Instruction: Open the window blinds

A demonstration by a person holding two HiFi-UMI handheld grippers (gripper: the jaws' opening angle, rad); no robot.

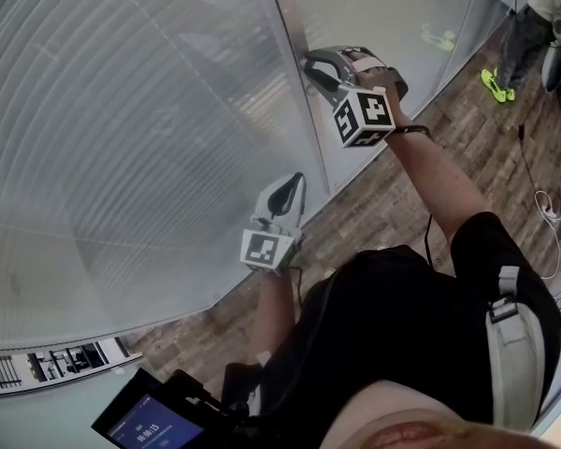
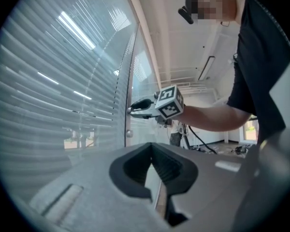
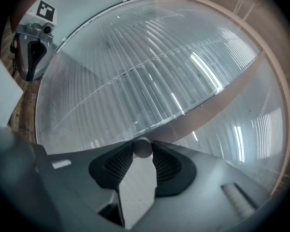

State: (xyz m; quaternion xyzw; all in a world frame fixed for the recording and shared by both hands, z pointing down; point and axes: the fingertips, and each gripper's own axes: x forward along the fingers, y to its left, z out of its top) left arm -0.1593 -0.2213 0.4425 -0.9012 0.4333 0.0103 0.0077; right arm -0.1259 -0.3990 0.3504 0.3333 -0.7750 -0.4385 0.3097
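Observation:
The window blinds (image 1: 122, 110) hang with their slats closed behind glass, left of a pale upright frame post (image 1: 294, 54). My right gripper (image 1: 310, 62) is up at that post, shut on a small round grey knob (image 3: 142, 148) that sits between its jaw tips (image 3: 142, 151). From the left gripper view, the right gripper (image 2: 134, 110) touches the post, and a second small knob (image 2: 129, 134) sits just below it. My left gripper (image 1: 293, 183) hangs lower and nearer to me, jaws together with nothing in them (image 2: 153, 146), a little off the glass.
A wooden floor (image 1: 393, 204) runs along the foot of the glass. Cables (image 1: 547, 204) lie at the right. A person in bright green shoes (image 1: 494, 84) stands at the far right. A device with a lit screen (image 1: 150, 424) is near my body.

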